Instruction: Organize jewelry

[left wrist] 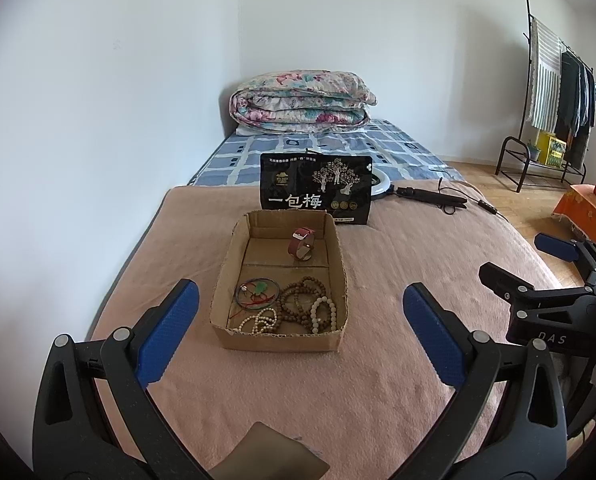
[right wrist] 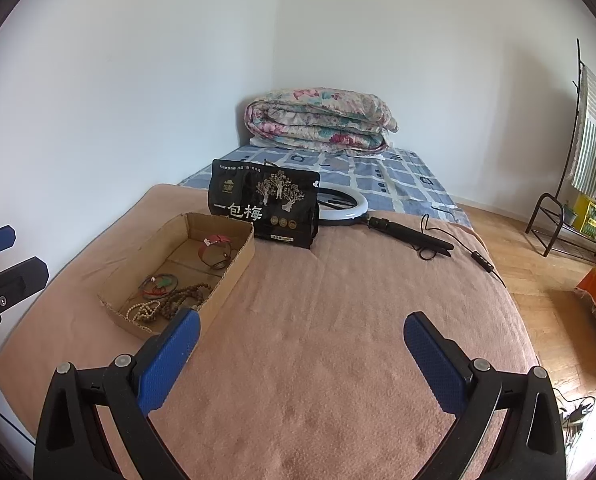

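A shallow cardboard box [left wrist: 338,280] sits on the pink blanket ahead of my left gripper [left wrist: 300,300]; it also shows at the left in the right wrist view [right wrist: 233,276]. It holds a red-strap watch [left wrist: 302,243] at the back, a thin bangle with a green charm [left wrist: 257,293], brown bead strands [left wrist: 298,300] and white bead bracelets [left wrist: 322,314] at the front. My left gripper is open and empty, short of the box. My right gripper [right wrist: 302,330] is open and empty over bare blanket, right of the box. The watch [right wrist: 216,255] and beads [right wrist: 177,300] also show in the right wrist view.
A black snack bag [left wrist: 316,189] stands right behind the box. A ring light with handle and cable [right wrist: 378,220] lies behind it. A folded floral quilt [left wrist: 302,100] lies at the bed's far end. A clothes rack [left wrist: 558,92] stands at right. A dark card [left wrist: 269,456] lies near me.
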Demonstrator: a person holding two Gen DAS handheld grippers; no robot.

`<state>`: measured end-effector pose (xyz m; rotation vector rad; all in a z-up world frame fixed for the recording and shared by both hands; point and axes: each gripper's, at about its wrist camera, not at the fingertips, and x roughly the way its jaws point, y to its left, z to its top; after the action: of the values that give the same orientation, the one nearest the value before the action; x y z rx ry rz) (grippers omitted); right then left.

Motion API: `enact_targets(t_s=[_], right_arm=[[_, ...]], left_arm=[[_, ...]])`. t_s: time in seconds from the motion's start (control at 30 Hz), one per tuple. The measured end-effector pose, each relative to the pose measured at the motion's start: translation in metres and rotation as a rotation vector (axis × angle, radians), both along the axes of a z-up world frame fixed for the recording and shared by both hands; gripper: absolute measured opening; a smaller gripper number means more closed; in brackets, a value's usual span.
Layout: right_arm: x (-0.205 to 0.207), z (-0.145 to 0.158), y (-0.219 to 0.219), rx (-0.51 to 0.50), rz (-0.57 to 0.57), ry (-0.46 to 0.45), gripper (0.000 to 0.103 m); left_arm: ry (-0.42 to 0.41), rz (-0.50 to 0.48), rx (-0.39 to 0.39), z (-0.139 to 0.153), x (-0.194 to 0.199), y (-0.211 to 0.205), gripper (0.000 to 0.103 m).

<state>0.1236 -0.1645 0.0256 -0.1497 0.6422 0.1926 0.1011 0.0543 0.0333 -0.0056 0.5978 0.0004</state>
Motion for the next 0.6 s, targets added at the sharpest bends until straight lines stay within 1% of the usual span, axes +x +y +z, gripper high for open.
enact_targets(t_s=[0.6], right_arm=[[0.0014, 0.0022, -0.0016, -0.009, -0.010, -0.001, 0.103]], left_arm=[[-0.007, 0.003, -0.001, 0.0004, -0.0017, -0.0017, 0.103]])
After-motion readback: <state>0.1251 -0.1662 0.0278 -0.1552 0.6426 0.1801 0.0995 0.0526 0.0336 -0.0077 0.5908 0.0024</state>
